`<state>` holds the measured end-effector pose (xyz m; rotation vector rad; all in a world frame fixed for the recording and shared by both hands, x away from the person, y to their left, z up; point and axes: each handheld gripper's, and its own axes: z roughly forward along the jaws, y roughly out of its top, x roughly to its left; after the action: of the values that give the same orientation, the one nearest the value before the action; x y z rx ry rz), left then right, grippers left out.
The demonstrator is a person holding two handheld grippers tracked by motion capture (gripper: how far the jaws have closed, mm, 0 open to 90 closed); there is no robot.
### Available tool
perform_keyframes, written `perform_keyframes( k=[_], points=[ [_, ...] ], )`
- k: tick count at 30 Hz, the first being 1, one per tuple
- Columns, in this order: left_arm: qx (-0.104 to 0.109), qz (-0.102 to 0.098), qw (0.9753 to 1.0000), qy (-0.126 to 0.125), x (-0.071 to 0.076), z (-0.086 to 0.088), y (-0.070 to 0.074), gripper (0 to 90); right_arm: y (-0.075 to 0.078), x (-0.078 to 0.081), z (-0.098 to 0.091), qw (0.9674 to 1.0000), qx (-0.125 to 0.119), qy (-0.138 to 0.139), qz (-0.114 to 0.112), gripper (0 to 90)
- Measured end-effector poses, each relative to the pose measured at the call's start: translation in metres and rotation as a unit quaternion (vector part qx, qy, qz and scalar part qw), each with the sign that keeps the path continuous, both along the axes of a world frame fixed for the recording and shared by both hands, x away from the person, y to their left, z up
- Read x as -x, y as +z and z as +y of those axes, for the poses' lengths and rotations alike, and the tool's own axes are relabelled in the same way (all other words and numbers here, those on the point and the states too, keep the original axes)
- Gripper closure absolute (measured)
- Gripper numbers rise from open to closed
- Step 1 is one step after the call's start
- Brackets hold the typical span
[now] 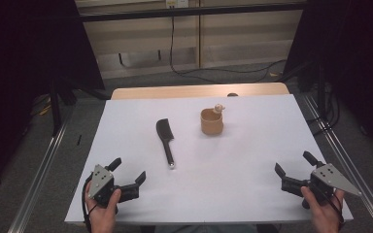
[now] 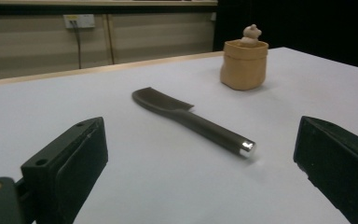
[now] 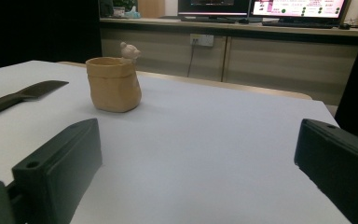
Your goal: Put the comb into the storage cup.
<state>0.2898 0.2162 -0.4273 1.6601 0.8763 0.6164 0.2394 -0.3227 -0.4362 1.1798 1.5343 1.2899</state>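
Counter (image 1: 252, 160), white-topped: black comb (image 1: 165, 137) at centre-left, handle end nearest; tan pot (image 1: 211, 122) with small figure (image 1: 218, 108) on far rim, just right of comb. Left tongs (image 1: 128, 171) and right tongs (image 1: 294, 170) at near corners, both apart, empty. Likely next: approach comb handle low, square across it.

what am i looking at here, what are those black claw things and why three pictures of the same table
A person sits at a white-covered table, holding a hand-held gripper in each hand: the left gripper and the right gripper. Both are open and hold nothing. The high view looks down from above; each of the other two comes from a camera riding on one gripper, looking out between its black fingers. On the table lie a black comb-like tool with a silver-capped handle and a tan pot with a small figure on its rim.
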Motion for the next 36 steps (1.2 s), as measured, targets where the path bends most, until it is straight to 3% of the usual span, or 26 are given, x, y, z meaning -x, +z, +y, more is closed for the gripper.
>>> perform_keyframes(
  k=[4,6,7,8,11,15,16,17,19,21,25,26,27,31,36],
  points=[
    [0.009,-0.002,1.0,-0.003,-0.001,-0.005,0.002,3.8,0.0,0.0,0.001,1.0,0.002,0.001,0.0,0.1],
    [0.034,0.004,0.9992,-0.021,-0.003,-0.005,0.004,5.8,0.001,0.001,0.002,1.0,0.003,0.002,-0.004,0.4],
    [0.021,-0.016,0.9995,-0.015,-0.005,-0.005,0.007,5.5,0.001,0.001,0.002,1.0,0.004,0.0,-0.003,0.4],
    [0.019,-0.022,0.9995,-0.012,-0.007,-0.006,0.008,5.4,0.001,0.001,0.002,1.0,0.002,0.003,-0.003,0.4],
    [0.03,-0.021,0.9993,-0.005,-0.01,-0.007,0.01,4.5,0.001,0.0,0.002,1.0,0.003,0.001,-0.004,0.4],
    [0.027,-0.032,0.9991,-0.004,-0.015,-0.01,0.013,3.4,0.001,0.0,0.002,1.0,0.002,0.001,-0.002,0.4],
    [0.026,-0.049,0.9984,-0.009,-0.014,-0.012,0.014,2.7,0.001,0.0,0.002,1.0,0.001,0.002,-0.002,0.4],
    [0.027,-0.051,0.9983,-0.011,-0.014,-0.014,0.015,3.0,0.001,0.0,0.001,1.0,0.002,0.003,-0.002,0.4],
    [0.033,-0.043,0.9981,-0.029,-0.015,-0.017,0.016,2.8,0.001,0.0,0.001,1.0,0.003,0.002,-0.003,0.2],
    [0.037,-0.049,0.9975,-0.034,-0.015,-0.023,0.016,2.6,0.001,0.0,0.001,1.0,0.003,0.003,-0.001,0.2],
    [0.056,-0.035,0.9968,-0.045,-0.02,-0.031,0.016,2.6,0.0,-0.001,0.002,1.0,0.003,0.002,-0.001,0.2],
    [0.056,-0.037,0.9965,-0.05,-0.023,-0.035,0.016,2.6,0.0,-0.001,0.002,1.0,0.005,0.002,-0.001,0.2],
    [0.04,-0.058,0.9961,-0.053,-0.028,-0.04,0.018,2.7,0.0,-0.001,0.003,1.0,0.005,0.004,-0.001,0.2],
    [0.047,-0.05,0.9962,-0.054,-0.034,-0.043,0.018,2.7,0.0,-0.001,0.003,0.9999,0.006,0.008,-0.001,0.2],
    [0.039,-0.066,0.9956,-0.054,-0.041,-0.044,0.02,3.9,0.0,-0.001,0.002,1.0,0.007,0.005,0.002,0.2]
  ],
)
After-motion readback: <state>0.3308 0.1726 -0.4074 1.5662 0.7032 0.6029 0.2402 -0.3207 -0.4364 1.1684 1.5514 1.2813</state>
